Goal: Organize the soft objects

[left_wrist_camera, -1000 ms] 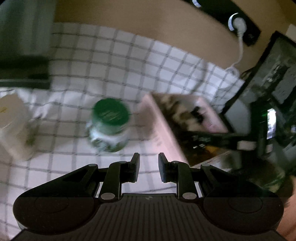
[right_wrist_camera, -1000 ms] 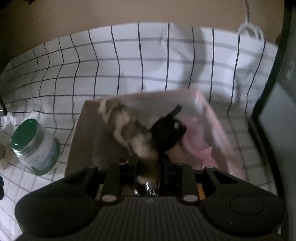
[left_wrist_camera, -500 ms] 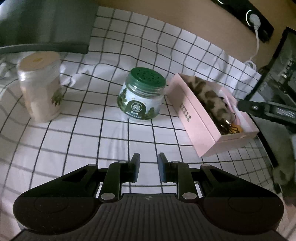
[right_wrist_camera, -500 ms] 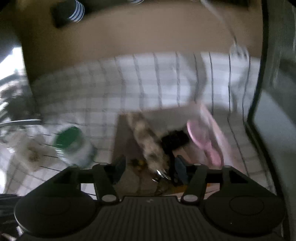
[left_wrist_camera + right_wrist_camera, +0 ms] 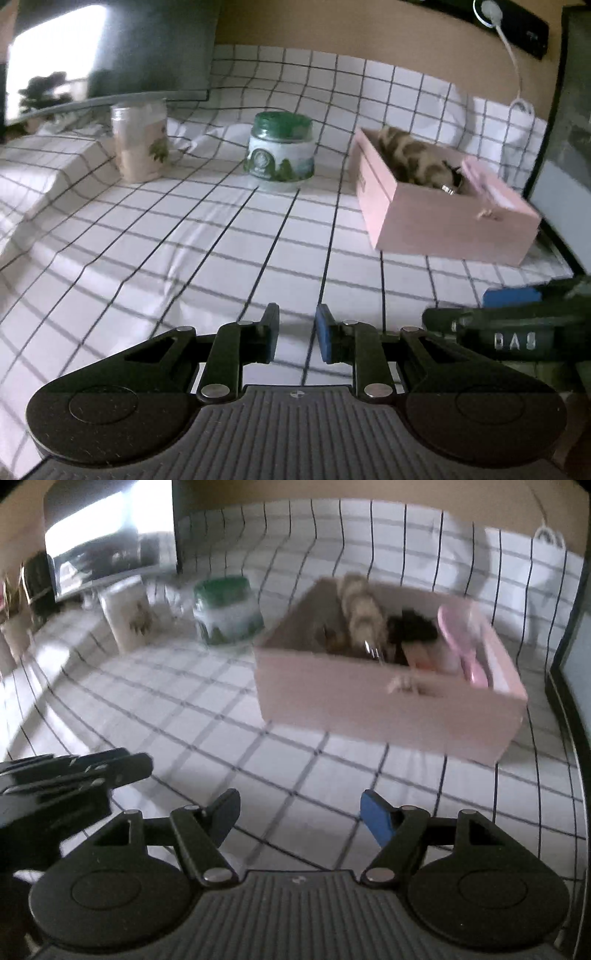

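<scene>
A pink box [image 5: 436,218] [image 5: 369,701] stands on the checked cloth at the right. A spotted furry soft item [image 5: 413,157] [image 5: 360,611] lies inside it, next to a black fluffy item [image 5: 413,626] and a pink item [image 5: 463,642]. My left gripper [image 5: 295,334] is empty, jaws a small gap apart, low over the cloth in front of the box. My right gripper [image 5: 297,818] is wide open and empty, also short of the box. It shows at the right of the left wrist view [image 5: 517,325].
A green-lidded jar [image 5: 280,151] [image 5: 225,609] and a pale canister [image 5: 140,142] [image 5: 127,618] stand left of the box. A dark monitor [image 5: 110,51] stands at the back left. A dark panel [image 5: 569,129] borders the right. A white cable [image 5: 517,77] hangs at the back.
My right gripper let go of the spotted soft item in the box, opened wide and drew back. My left gripper also drew back and lower. Both now sit farther from the box.
</scene>
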`<control>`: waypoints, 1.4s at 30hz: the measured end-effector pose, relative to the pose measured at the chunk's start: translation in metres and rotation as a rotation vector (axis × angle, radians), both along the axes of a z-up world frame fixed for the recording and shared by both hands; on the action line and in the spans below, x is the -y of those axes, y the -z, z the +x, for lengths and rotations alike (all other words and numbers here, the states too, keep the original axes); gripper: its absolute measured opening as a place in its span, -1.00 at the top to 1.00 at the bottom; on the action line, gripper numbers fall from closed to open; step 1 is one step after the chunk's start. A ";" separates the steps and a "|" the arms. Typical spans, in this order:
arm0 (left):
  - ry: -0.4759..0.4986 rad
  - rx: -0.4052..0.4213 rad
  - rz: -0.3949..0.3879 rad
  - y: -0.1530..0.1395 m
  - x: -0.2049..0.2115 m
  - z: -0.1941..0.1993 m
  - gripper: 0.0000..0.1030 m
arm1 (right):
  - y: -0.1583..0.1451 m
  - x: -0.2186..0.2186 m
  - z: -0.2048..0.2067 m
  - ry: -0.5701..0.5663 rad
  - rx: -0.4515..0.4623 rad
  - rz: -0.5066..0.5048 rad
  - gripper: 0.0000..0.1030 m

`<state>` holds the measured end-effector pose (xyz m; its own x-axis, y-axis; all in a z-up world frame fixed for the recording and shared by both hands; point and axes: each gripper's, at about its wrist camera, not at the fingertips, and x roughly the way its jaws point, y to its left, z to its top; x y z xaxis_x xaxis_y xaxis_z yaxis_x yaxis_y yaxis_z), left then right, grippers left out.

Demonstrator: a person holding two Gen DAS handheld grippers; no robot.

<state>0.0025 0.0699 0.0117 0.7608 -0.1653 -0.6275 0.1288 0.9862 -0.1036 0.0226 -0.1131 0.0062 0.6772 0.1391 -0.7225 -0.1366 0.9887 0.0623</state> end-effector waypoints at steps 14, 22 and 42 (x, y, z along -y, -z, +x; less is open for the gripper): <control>-0.038 0.044 0.076 0.005 0.031 0.014 0.49 | 0.020 0.021 0.024 0.018 0.109 -0.053 -1.00; -0.043 0.042 0.072 0.005 0.030 0.017 0.49 | 0.023 0.023 0.023 0.006 0.150 -0.035 -1.00; -0.042 0.042 0.073 0.005 0.030 0.017 0.49 | 0.022 0.023 0.023 0.006 0.150 -0.036 -1.00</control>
